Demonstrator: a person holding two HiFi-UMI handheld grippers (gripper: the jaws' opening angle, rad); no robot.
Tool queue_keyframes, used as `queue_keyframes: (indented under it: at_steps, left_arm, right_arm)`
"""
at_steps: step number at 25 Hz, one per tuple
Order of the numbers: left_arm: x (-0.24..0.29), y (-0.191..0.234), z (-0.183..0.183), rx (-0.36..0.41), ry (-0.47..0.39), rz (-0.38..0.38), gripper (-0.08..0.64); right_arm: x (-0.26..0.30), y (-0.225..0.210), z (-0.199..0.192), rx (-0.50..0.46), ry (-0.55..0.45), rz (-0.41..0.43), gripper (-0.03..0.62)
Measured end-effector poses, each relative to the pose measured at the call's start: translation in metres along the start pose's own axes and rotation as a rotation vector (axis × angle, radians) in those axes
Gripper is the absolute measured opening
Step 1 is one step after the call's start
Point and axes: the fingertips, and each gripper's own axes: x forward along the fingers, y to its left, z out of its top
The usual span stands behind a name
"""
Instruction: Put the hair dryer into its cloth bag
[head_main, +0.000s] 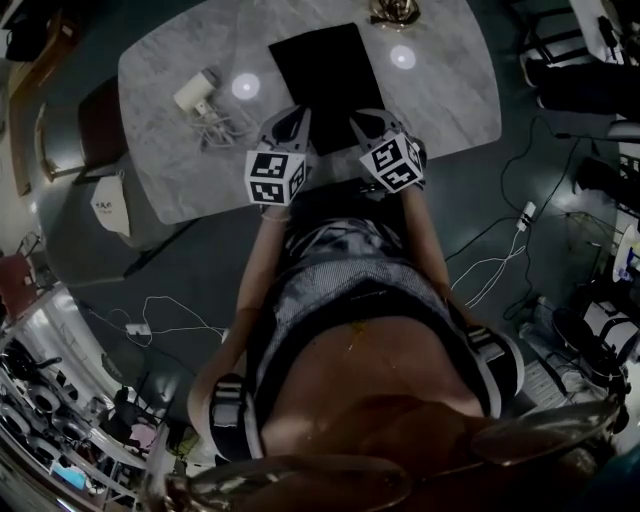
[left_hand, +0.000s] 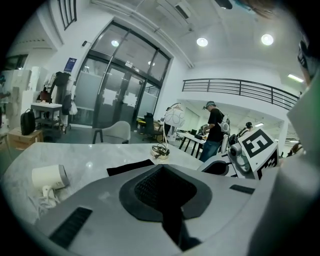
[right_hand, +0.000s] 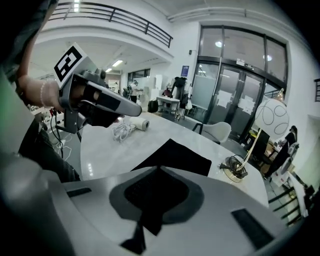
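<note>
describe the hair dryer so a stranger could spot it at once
Start at the pale marble table. Left of the flat black cloth bag lies the hair dryer. It is the only cream-white, stubby thing there, its pale cord bunched beside it.

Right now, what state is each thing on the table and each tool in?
hair dryer, lying on its side on the table, not bagged
cord, bunched loosely beside the hair dryer
cloth bag, flat on the table
left tool, shut, empty
right tool, shut, empty
</note>
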Motion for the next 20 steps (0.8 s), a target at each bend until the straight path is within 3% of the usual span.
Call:
queue_keyframes:
  at_steps: [14,20]
  left_arm:
    - [0.002,0.002,-0.022,-0.059,0.035,0.006,-0.002]
    - [-0.002,0.007,-0.027,-0.091,0.033,0.035,-0.002]
  right_arm:
    - [0.036,0.025,-0.062,-0.09,0.21,0.159,0.069]
    - [0.046,0.037,-0.082,-0.201,0.288,0.227,0.069]
